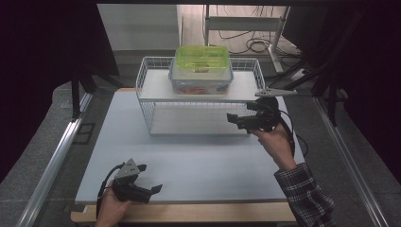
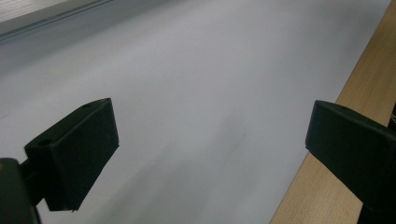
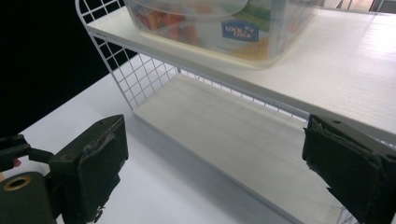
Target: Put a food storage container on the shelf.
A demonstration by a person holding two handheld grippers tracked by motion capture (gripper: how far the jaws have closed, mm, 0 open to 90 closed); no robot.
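Container (image 1: 201, 71) on shelf; right gripper (image 1: 241, 120) wide open, empty.

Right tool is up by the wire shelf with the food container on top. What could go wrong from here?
1. The right tool is open beside the wire shelf; pushing in could catch a jaw on the mesh or the edge of the upper board.
2. The clear container with its green lid sits near the front edge of the upper board; a nudge might slide it forward.
3. The left tool lies far back near the table edge, so it probably cannot steady the shelf.
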